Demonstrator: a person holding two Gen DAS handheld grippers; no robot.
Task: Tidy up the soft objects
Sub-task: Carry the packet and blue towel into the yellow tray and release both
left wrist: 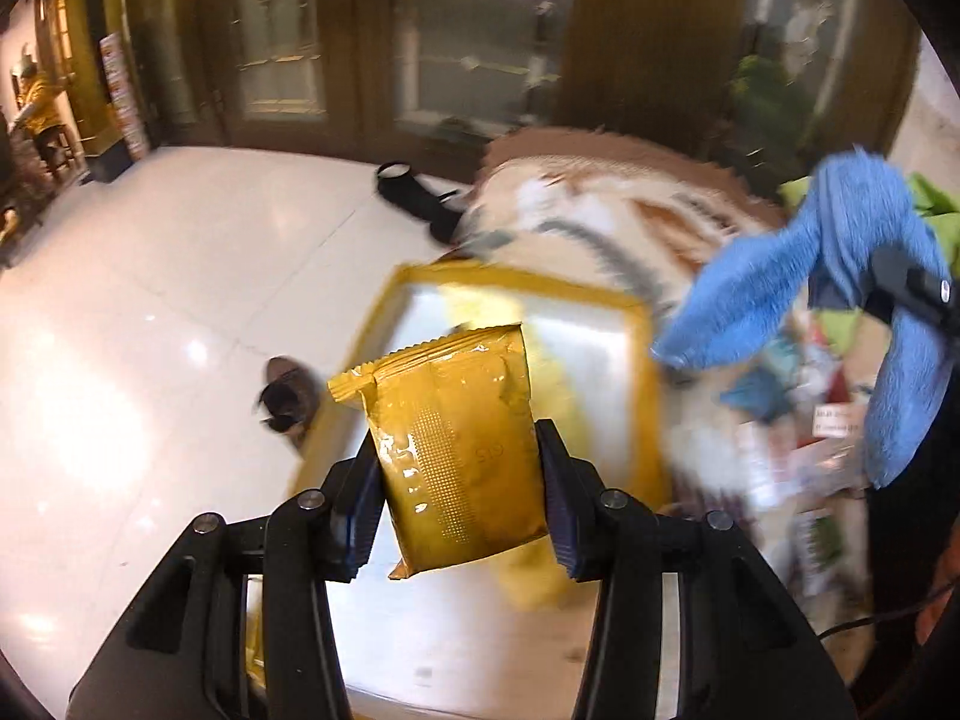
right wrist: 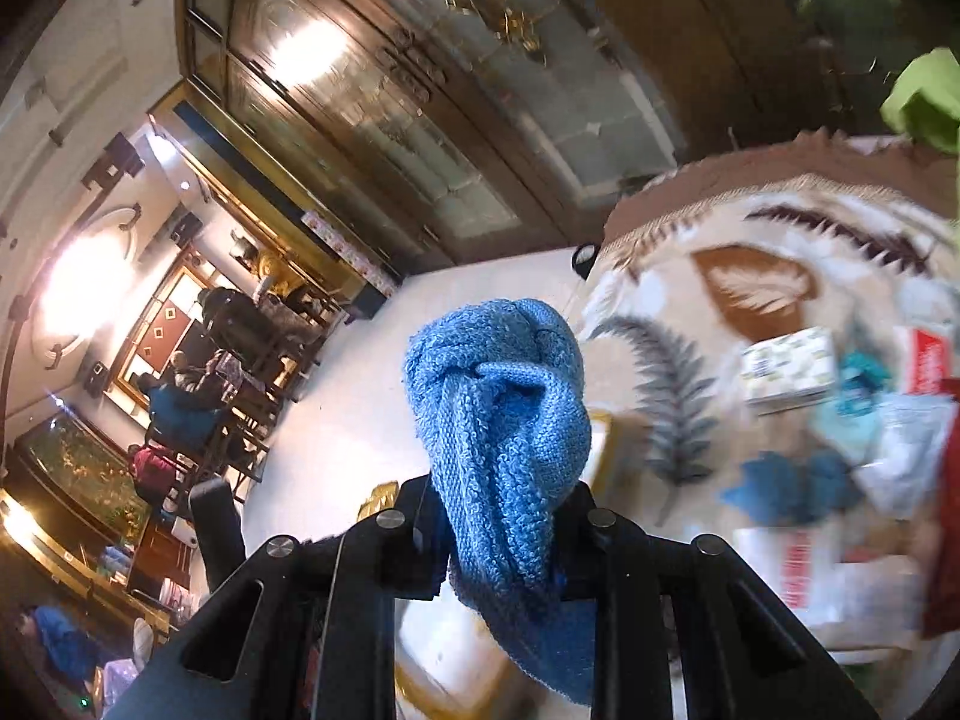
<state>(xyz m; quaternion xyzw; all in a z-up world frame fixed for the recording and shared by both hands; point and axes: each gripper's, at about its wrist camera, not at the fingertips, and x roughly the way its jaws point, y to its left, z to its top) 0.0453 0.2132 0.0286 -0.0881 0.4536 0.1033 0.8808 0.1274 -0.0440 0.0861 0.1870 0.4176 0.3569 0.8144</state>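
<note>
My left gripper is shut on a yellow foil packet, held upright above a yellow-rimmed tray. In the right wrist view my right gripper is shut on a bunched blue towel that bulges up past the fingers and hangs down below them. The same blue towel shows in the left wrist view at the right, draped from the right gripper above the table. Both views are blurred by motion.
A round table under a leaf-patterned cloth carries a tissue box, packets and a second blue cloth. White tiled floor lies left. A shoe shows beside the tray. Wooden glass doors stand behind. Seated people are far off.
</note>
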